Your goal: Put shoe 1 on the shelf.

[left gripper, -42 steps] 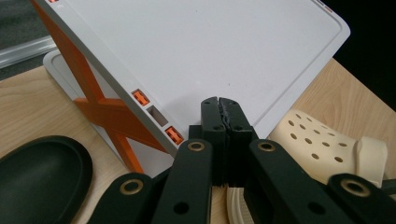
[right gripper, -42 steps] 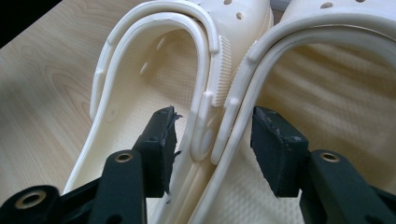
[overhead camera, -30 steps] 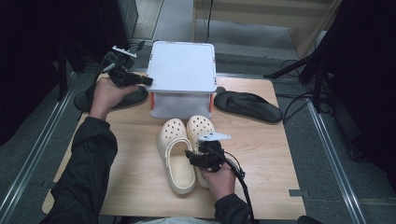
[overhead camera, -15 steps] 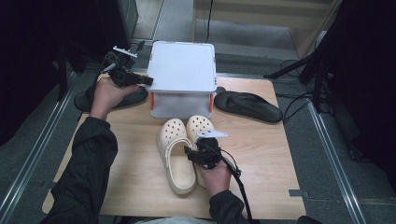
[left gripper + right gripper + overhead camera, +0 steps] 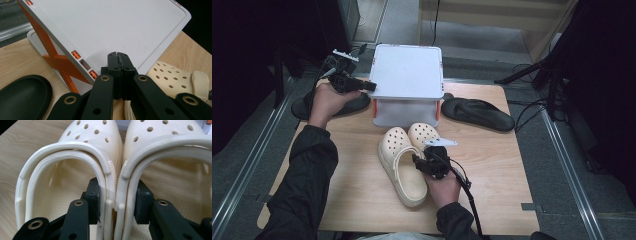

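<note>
Cream foam clogs [image 5: 404, 162], 2 side by side, lie on the wooden table [image 5: 492, 165] in front of a white stacking shelf [image 5: 408, 70] with orange braces. High view: the right gripper [image 5: 428, 161] sits over the clogs' adjoining rims; the left gripper [image 5: 371, 86] rests at the shelf's left edge. Right gripper view: 1 jaw stands inside each clog, and the jaws have just been closing on the 2 touching inner walls [image 5: 115, 185], pads against them. Left gripper view: jaws fully closed, empty, above the shelf top [image 5: 105, 27]. Black sandals [image 5: 479, 113] flank the shelf, 1 on each side. Grey floor with metal rails [image 5: 562, 150] surrounds the table.
</note>
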